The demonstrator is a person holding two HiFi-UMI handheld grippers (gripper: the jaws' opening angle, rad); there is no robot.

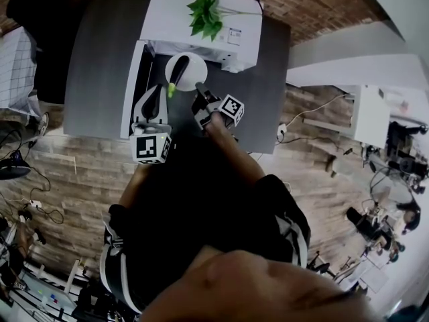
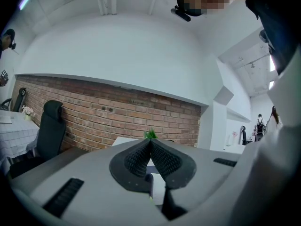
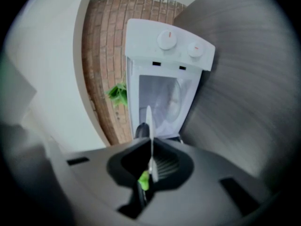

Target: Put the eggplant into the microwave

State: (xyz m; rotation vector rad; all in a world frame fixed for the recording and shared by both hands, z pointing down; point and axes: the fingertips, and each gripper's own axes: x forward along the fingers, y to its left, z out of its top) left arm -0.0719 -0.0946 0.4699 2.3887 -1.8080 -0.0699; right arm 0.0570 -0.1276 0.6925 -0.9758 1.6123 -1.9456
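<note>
Open-plan lab or office workroom

A white box-shaped microwave [image 1: 175, 11] topped by a green leafy plant [image 1: 206, 13] stands on a dark grey table [image 1: 100, 59] by a red brick wall [image 2: 117, 109]. Around it are pale wood-plank flooring [image 1: 74, 173], trailing cables [image 1: 315, 111], a black office chair [image 2: 49, 126] and a white equipment desk [image 1: 372, 113].

A red brick wall [image 2: 117, 112] backs the grey table [image 1: 100, 59], a black chair [image 2: 49, 126] stands beside it, and wood planks cover the floor [image 1: 74, 173].
</note>
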